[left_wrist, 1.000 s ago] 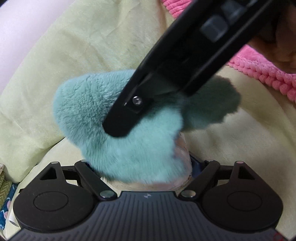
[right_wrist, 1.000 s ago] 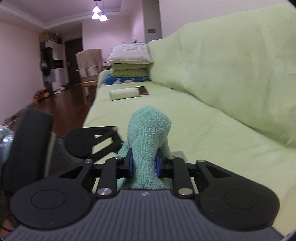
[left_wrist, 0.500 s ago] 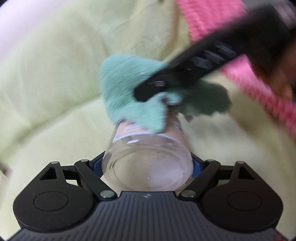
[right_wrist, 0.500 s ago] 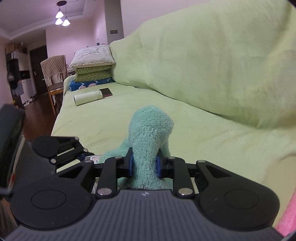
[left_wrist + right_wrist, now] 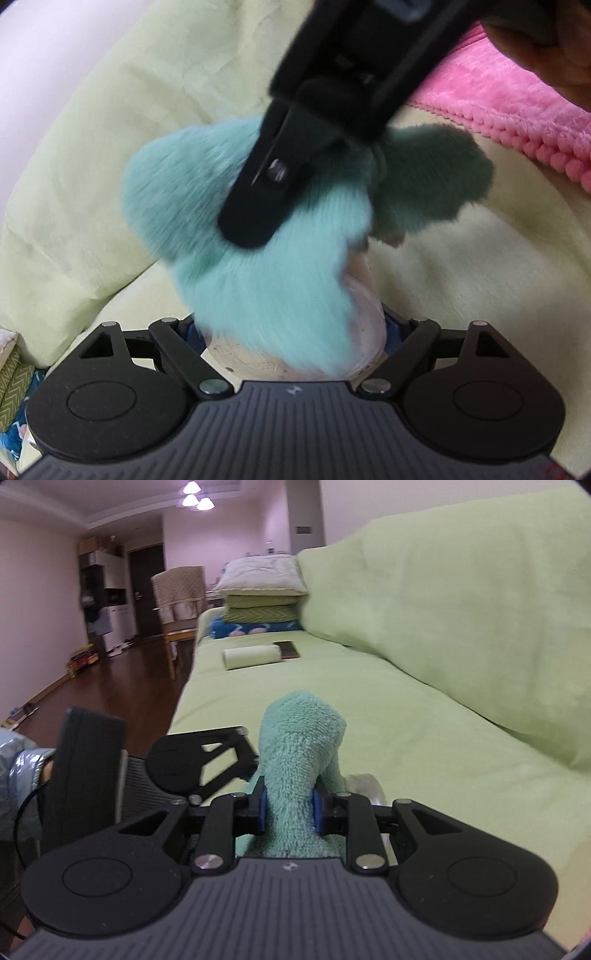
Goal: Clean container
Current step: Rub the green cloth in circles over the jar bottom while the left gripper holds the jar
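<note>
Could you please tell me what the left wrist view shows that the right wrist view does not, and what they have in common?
Only the left wrist view shows the pink blanket, and the left gripper clamped around the clear jar with the cloth draped over it.

Only the right wrist view shows the room: stacked pillows, a rolled towel beside a phone, a chair and ceiling lamps.

Both show the teal cloth pinched in the right gripper, the jar, and the green sofa cover.
</note>
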{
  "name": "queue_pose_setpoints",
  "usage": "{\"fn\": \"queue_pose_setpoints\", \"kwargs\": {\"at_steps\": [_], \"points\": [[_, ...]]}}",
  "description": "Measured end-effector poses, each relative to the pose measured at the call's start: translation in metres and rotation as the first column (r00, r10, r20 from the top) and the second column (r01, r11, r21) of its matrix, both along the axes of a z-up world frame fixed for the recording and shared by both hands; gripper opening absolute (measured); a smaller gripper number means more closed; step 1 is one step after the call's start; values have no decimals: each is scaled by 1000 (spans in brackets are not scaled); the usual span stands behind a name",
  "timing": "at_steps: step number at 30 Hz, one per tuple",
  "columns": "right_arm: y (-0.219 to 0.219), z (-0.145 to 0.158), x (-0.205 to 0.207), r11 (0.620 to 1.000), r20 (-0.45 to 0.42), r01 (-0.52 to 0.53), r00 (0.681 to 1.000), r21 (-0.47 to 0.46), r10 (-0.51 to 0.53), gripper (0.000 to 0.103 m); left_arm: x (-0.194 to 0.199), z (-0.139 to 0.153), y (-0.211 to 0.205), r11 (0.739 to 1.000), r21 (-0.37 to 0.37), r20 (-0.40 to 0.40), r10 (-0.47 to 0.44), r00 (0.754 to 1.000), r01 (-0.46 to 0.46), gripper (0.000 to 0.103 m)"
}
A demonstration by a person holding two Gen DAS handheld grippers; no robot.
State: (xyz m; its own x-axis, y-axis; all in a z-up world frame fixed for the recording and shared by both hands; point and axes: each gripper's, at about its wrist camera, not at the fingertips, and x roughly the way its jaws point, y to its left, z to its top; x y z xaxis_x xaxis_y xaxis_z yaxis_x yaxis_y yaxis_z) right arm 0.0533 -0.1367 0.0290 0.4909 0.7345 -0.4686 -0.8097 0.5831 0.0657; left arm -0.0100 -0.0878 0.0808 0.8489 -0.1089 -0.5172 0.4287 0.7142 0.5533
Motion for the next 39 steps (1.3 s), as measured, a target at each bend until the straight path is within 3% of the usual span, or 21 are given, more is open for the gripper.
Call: {"fn": "queue_pose_setpoints", "kwargs": {"at_steps": [7,13,17,20,23,26,28,30,34,39], "points": [[1,-8,13,994,54,112,992,2,-112,20,1,-1,-5,1000,29,21,-10,1000,9,85],[-14,-15,31,968,8,248,969,28,-248,20,5,4,-5,1000,10,28,-17,999,17,85],[-21,-17,36,962,-48,268,963,55,-265,20,16,21,9,988,-155,-56,-6,998,-3,86],[-24,-18,39,959,-85,275,959,72,-269,20,32,36,29,935,-351,-177,-8,984,-55,86],[-27,-17,39,957,-109,282,956,68,-274,20,43,43,43,888,-448,-251,-17,968,-100,86],[-26,-10,30,970,-62,243,969,21,-241,21,33,38,21,953,-299,-141,-5,990,-38,86],[-22,-4,19,984,0,174,985,-18,-175,21,21,32,16,979,-206,-82,-19,996,2,86],[-18,0,11,994,14,101,995,-30,-101,20,14,28,21,985,-173,-64,-26,998,15,86],[-9,3,1,999,-7,-36,999,-33,35,20,0,32,44,983,-184,-74,-21,997,8,86],[-2,0,2,998,-20,-58,998,-4,58,20,23,23,14,983,-181,-74,-21,997,7,85]]}}
